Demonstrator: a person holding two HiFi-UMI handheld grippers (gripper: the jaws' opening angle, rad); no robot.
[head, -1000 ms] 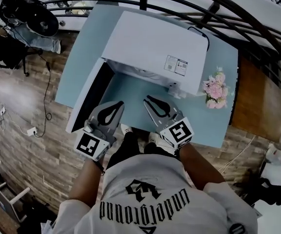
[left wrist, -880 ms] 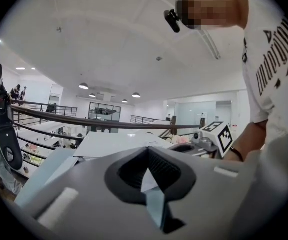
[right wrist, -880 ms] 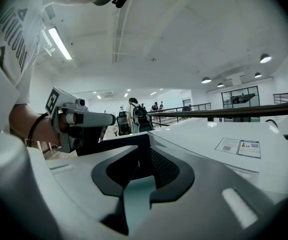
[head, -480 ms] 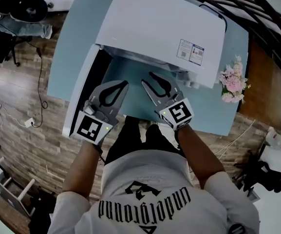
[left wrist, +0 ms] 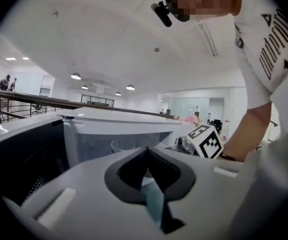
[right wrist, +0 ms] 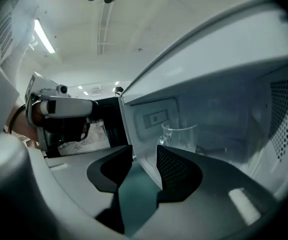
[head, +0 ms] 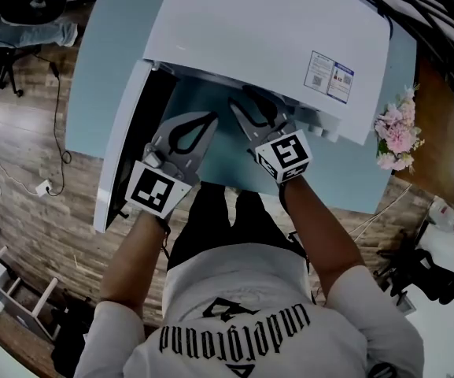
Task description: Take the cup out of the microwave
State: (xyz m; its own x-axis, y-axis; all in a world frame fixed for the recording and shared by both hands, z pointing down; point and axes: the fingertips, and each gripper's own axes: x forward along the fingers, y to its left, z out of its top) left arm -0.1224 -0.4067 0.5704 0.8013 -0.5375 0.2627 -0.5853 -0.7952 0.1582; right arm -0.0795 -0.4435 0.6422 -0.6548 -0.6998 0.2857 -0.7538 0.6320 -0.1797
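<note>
A white microwave (head: 266, 30) stands on a light blue table (head: 108, 69), its door (head: 128, 140) swung open to the left. Inside stands a clear glass cup (right wrist: 178, 136), faintly visible as the cup (left wrist: 121, 145) in the left gripper view. My right gripper (head: 242, 101) points into the opening. Its jaws are opening, with nothing between them, and the cup stands apart beyond its tips. My left gripper (head: 209, 118) hovers just left of it, in front of the cavity, tips together and empty. The right gripper's marker cube (left wrist: 205, 140) shows in the left gripper view.
A bunch of pink flowers (head: 396, 136) lies on the table right of the microwave. The open door walls off the left side. The perforated inner wall (right wrist: 283, 119) bounds the cavity on the right. Wooden floor (head: 30, 172) lies left of the table.
Both grippers have moved forward and down toward the microwave's opening. The right gripper's jaws have spread apart. The left gripper's jaws stay together.
</note>
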